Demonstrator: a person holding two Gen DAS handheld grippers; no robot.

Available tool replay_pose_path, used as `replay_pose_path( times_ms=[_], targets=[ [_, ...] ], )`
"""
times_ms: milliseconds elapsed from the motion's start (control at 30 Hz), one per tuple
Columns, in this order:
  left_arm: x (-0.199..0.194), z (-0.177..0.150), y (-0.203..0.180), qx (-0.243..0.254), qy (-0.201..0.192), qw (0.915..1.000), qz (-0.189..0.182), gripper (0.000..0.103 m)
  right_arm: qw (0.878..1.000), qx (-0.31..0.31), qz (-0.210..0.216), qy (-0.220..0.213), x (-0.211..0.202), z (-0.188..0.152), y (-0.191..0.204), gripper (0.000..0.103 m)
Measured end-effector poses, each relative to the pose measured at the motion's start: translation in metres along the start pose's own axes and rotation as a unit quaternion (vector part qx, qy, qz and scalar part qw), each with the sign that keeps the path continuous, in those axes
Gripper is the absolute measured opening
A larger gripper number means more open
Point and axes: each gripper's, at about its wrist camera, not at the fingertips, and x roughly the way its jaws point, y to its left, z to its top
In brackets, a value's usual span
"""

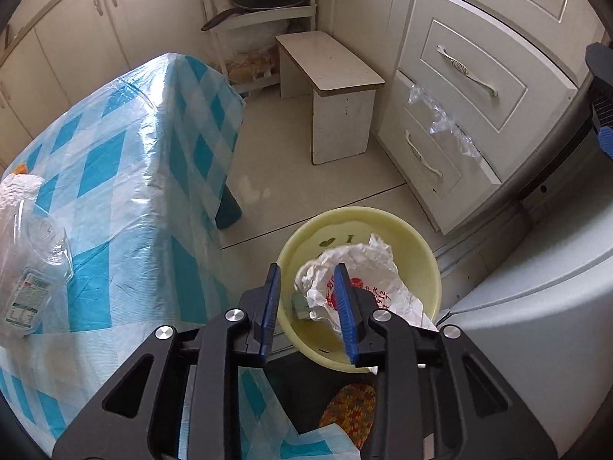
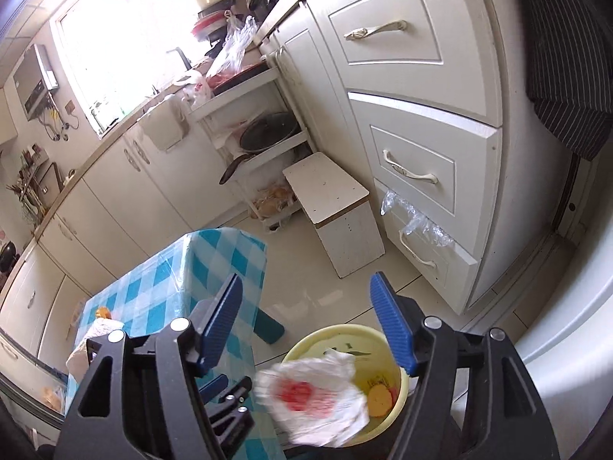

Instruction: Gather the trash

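Bag's in the bowl, both grippers empty

White bag [image 1: 356, 287] sits crumpled in the yellow bowl [image 1: 417, 237] on the floor by the table [image 1: 126, 176]. Left gripper [image 1: 308, 299] hangs over it, jaws apart; right gripper [image 2: 306, 326] spread wide above.

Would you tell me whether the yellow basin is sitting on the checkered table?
No, the yellow basin sits below and beside the checkered table.

basin [image 1: 417, 245]: glossy plastic | bag [image 1: 367, 280]: crinkled thin plastic | tablecloth [image 1: 126, 145]: shiny plastic film
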Motion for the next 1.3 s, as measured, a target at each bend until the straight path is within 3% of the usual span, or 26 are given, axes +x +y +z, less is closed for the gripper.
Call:
replay_pose_path(
  times_ms=[133,367,633,933,1133,1300],
  targets=[
    [-0.012,-0.004,0.000,0.011,-0.017,0.9998,0.006,0.046,1.000,0.006,0.000,-0.002,-0.003,0.003,0.000,0.067],
    [-0.049,-0.015,0.027,0.027,-0.050,0.9979,0.031,0.055,1.000,-0.019,0.003,-0.003,-0.002,0.002,0.018,0.070],
    [-0.119,-0.039,0.104,0.029,-0.115,0.9891,0.087,0.071,0.997,-0.067,0.007,-0.024,-0.010,-0.004,0.063,0.077],
    [-0.176,-0.051,0.214,-0.025,-0.164,0.9779,0.127,0.081,0.979,-0.189,0.036,-0.063,-0.023,-0.027,0.152,0.085],
    [-0.179,-0.059,0.264,-0.084,-0.161,0.9774,0.109,0.082,0.964,-0.243,0.077,-0.072,-0.024,-0.045,0.210,0.088],
    [-0.184,-0.067,0.281,-0.104,-0.166,0.9748,0.106,0.085,0.959,-0.250,0.109,-0.076,-0.024,-0.053,0.245,0.090]
  ],
)
